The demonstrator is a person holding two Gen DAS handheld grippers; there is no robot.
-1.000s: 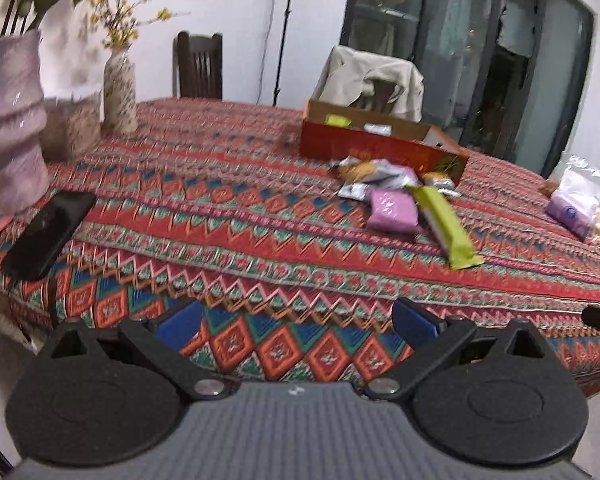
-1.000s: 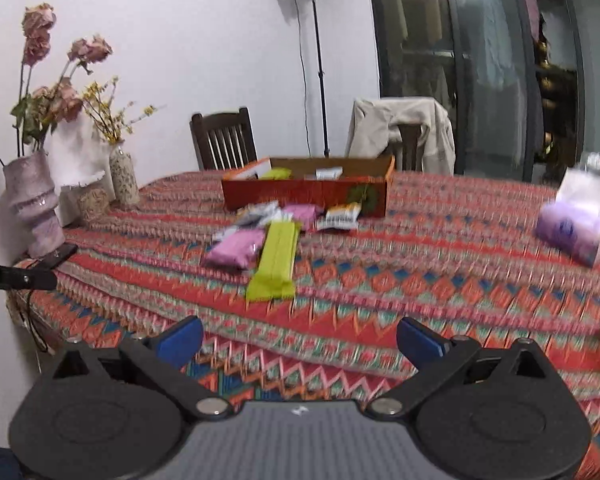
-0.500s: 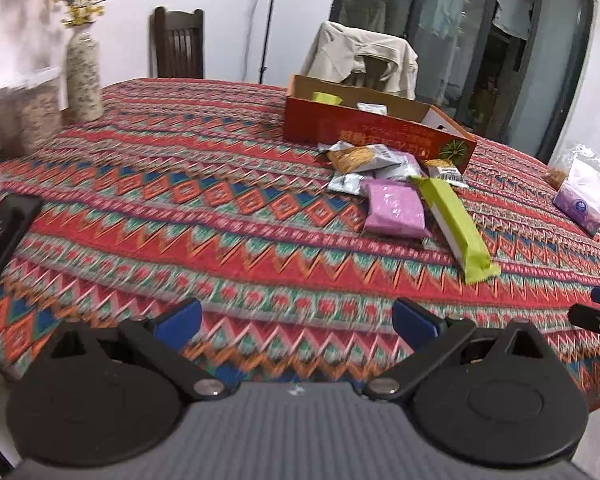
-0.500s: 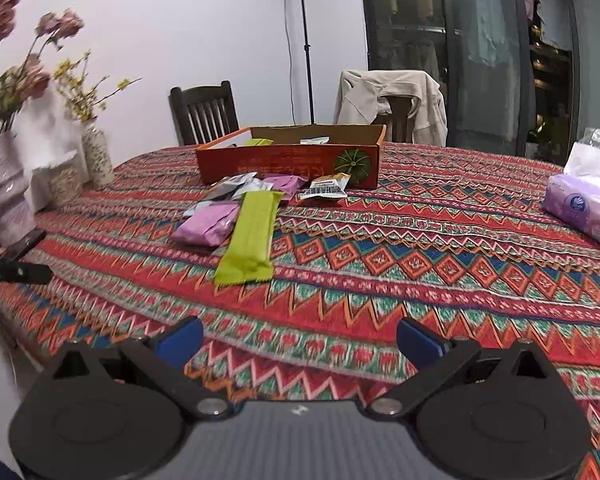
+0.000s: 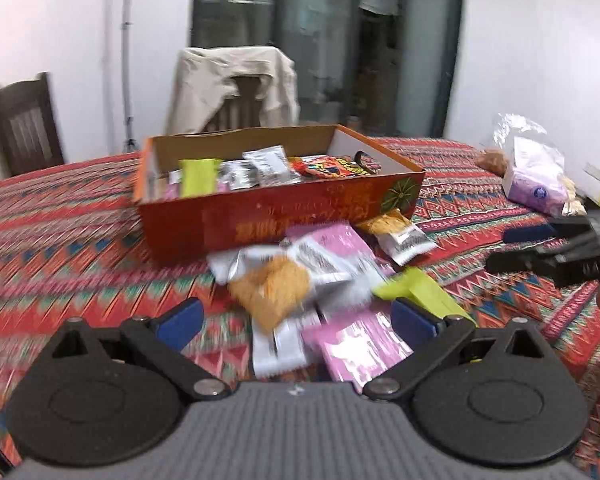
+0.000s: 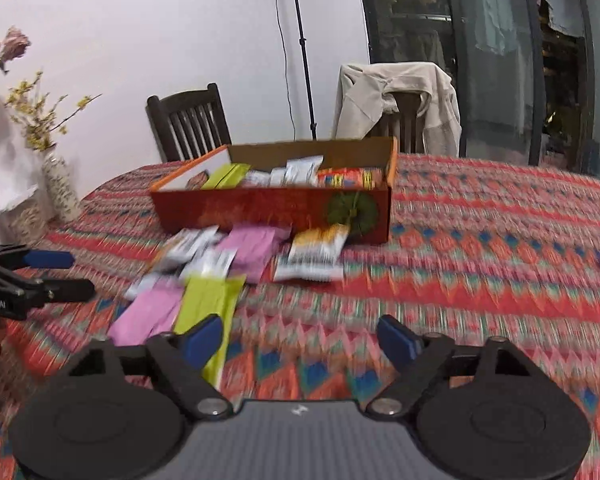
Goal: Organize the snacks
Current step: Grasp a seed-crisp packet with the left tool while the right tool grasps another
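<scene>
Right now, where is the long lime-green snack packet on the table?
In the right wrist view, the lime-green packet lies left of centre on the tablecloth, beside a pink packet, in front of the red box.

Patterned tablecloth (image 6: 480, 216), jacket-draped chair (image 5: 236, 88), wooden chair (image 6: 188, 124), flower vase (image 6: 62, 188) (blurred)

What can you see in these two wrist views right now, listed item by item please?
box: one, red-orange cardboard, mid-table, open, holding several snack packets
loose snack packets: a pile, pink, silver, orange, on the cloth before the box; exact count blurred
green packet: one, lime, long, nearest edge of the pile
tablecloth: one, red patterned, covering the table
tissue pack: one, lilac, in clear plastic, table's right side
vase: one, pale, with yellow sprigs, left
chairs: two, dark wood, behind the table; one draped with a beige jacket
light stand: one, black, by the wall
left gripper: open, over the pile
right gripper: open, jaws just been closing, nothing between
</scene>
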